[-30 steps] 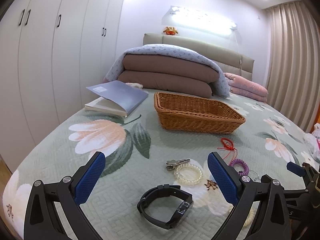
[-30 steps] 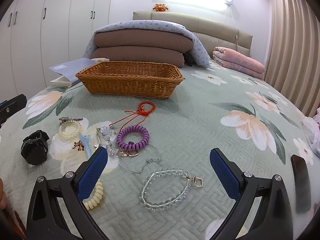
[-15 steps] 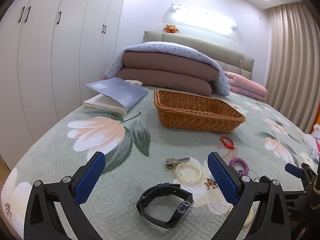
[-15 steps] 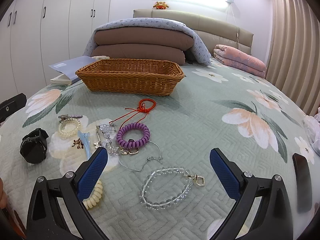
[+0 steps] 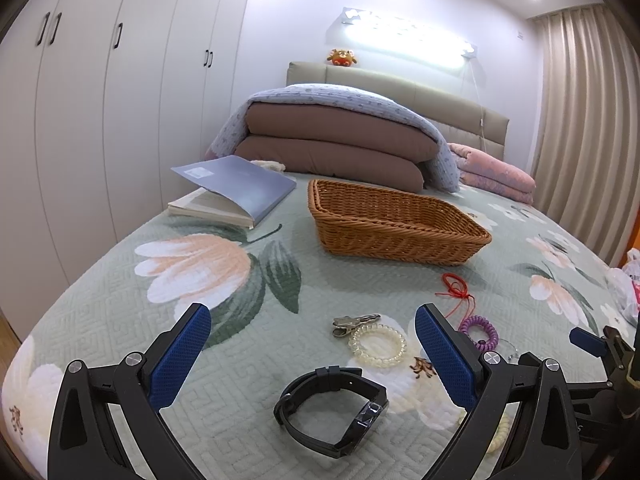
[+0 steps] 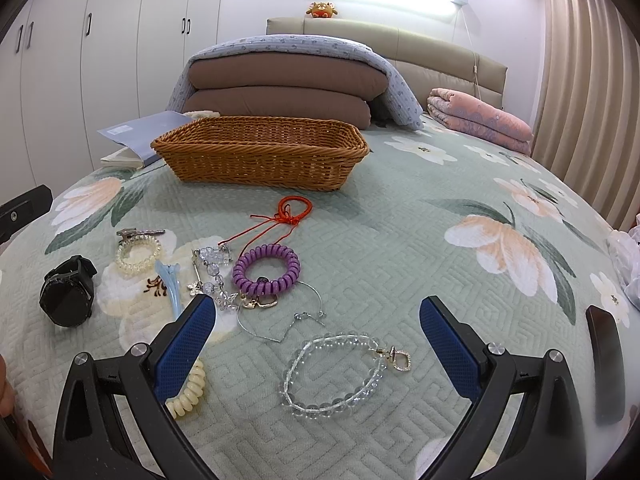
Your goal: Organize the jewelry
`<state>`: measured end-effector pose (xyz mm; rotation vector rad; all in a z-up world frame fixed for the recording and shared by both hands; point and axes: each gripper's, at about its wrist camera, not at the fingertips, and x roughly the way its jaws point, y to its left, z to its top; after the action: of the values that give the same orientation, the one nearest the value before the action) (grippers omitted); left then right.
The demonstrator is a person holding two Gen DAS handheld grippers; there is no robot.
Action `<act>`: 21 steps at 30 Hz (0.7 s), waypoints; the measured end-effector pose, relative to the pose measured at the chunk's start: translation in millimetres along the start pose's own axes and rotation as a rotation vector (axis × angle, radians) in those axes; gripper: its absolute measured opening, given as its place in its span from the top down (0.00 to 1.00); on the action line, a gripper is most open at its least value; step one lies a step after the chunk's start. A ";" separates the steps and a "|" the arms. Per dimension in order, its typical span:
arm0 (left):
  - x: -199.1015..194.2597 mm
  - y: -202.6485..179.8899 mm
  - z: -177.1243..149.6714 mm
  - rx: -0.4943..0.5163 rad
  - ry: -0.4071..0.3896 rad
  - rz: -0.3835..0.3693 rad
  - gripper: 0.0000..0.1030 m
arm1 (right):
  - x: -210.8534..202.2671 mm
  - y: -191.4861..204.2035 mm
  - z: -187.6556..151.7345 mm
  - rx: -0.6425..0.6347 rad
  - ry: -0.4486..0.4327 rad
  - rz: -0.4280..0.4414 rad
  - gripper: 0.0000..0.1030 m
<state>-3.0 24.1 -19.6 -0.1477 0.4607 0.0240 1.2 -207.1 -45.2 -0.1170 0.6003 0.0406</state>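
Jewelry lies scattered on the floral bedspread in front of an empty wicker basket (image 5: 394,220) (image 6: 260,152). My left gripper (image 5: 312,352) is open and empty, just above a black watch (image 5: 332,412). A clear pearl bracelet (image 5: 376,344) and a metal clip (image 5: 354,322) lie beyond it. My right gripper (image 6: 316,340) is open and empty over a clear bead bracelet (image 6: 340,372). A purple coil band (image 6: 266,270), red cord (image 6: 286,216), wire hoop (image 6: 280,320), blue hair clip (image 6: 170,286), crystal charm string (image 6: 212,272) and cream coil band (image 6: 188,394) lie nearby.
A grey book (image 5: 236,190) lies open-side down at the bed's left. Folded brown quilts (image 5: 336,144) and a pink blanket (image 6: 478,124) are stacked at the headboard. White wardrobes (image 5: 80,120) stand left, curtains (image 6: 588,80) right. A dark phone (image 6: 604,364) lies at far right.
Both grippers stay open and almost still. The views have shifted only slightly, with the jewelry sitting a touch lower in the right wrist view.
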 end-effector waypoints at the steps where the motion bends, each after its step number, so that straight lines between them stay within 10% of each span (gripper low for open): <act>1: -0.1 0.2 0.0 -0.001 0.000 0.000 0.01 | 0.1 -0.1 0.1 0.000 0.001 0.000 0.00; 21: 0.5 -1.2 0.4 -0.001 -0.001 -0.006 0.01 | 1.0 0.5 -0.7 0.000 0.001 0.000 0.00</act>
<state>-2.2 23.0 -19.3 -0.1504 0.4595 0.0182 1.6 -206.7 -46.4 -0.1174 0.6017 0.0401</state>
